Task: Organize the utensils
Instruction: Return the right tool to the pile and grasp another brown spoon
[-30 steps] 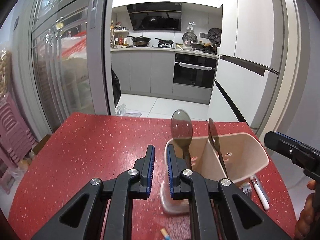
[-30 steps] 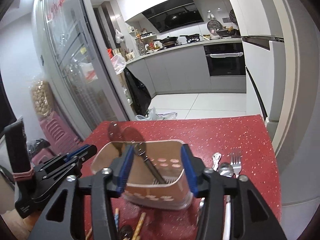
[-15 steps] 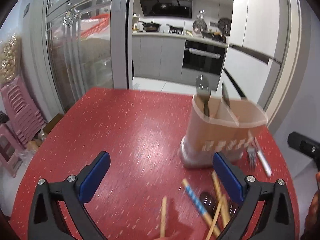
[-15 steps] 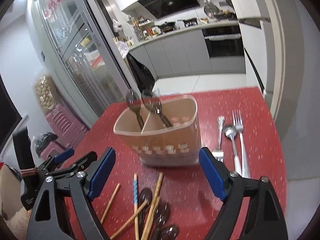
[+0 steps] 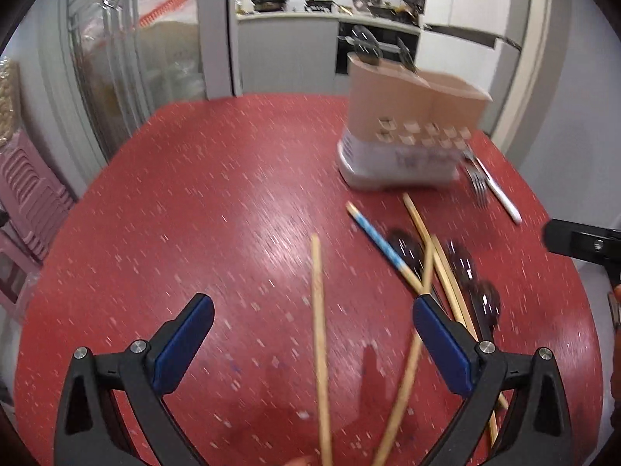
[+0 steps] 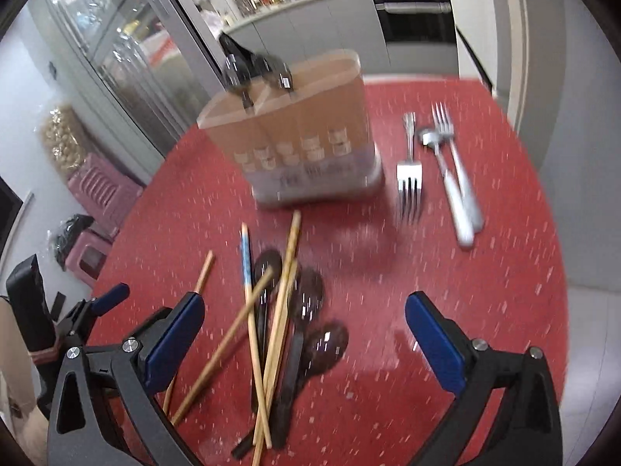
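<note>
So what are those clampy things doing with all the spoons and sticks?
A person holds a gripper in each hand and is tidying utensils on the red table. Two dark spoons already stand in the beige holder. The left gripper and the right gripper have both just been opening and hold nothing. They hang over the pile of chopsticks and dark spoons lying loose. Forks and a white-handled spoon wait beside the holder.

Holder (image 6: 306,147) at table's (image 6: 485,291) back — chopsticks (image 6: 279,303) before it, forks (image 6: 409,178) apparently right.
</note>
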